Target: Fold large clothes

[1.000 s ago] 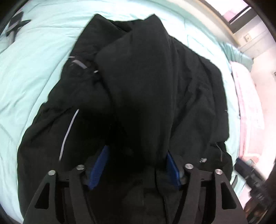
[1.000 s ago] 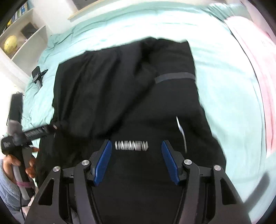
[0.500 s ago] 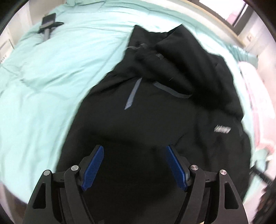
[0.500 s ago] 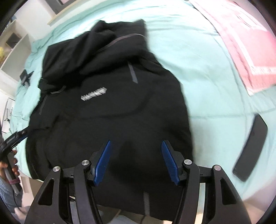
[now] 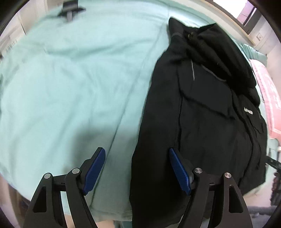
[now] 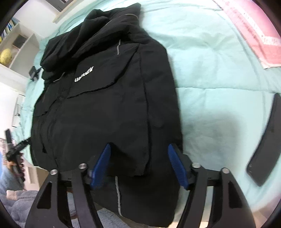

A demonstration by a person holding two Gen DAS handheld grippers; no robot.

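A black jacket (image 5: 202,114) lies flat on the mint bedspread (image 5: 70,87), hood end far, with a white logo on its chest (image 6: 84,76). My left gripper (image 5: 138,164) hovers over the jacket's left edge near the bed's front. Its jaws are opening, the blue pads (image 5: 94,170) touch nothing, and the edge lies beneath them close to the right-hand pad. My right gripper (image 6: 139,161) hangs over the jacket's (image 6: 105,105) near right corner at the hem. Its jaws are opening too, the cloth lies below and between the pads, and neither pad presses on it.
A flat black slab (image 6: 263,140) lies on the bedspread (image 6: 219,70) right of the jacket. A pink cloth (image 6: 254,26) covers the far right. A small dark item (image 5: 70,10) sits at the far end of the bed. White shelves (image 6: 15,45) stand on the left.
The left jaws let go of the jacket fold they gripped and moved left to the jacket's edge. The right gripper drew back toward the hem and its jaws widened.
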